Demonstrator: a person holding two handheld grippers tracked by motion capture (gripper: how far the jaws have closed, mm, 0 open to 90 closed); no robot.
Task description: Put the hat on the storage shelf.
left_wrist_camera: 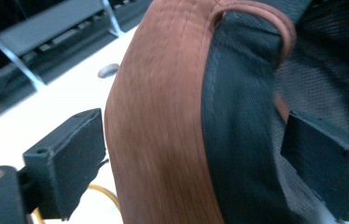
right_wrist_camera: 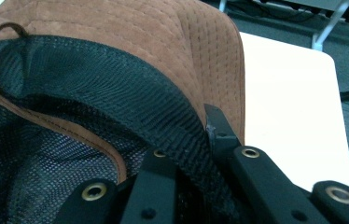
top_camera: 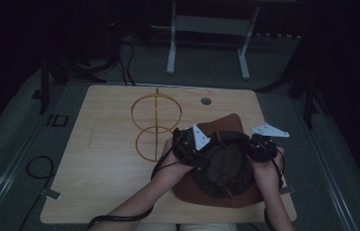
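One hat, brown suede brim with rows of stitching, black mesh lining and a thin brown cord, lies upside down on the table between the two grippers. Right gripper: jaws pressed together, pinching the black woven inner band at the hat's rim. Left gripper: jaws spread, the brim and band standing between them, the pads not pressing. One wire stand, two golden hoops on a single upright rod, stands just beyond the left gripper. One round grey grommet is set in the pale wooden tabletop.
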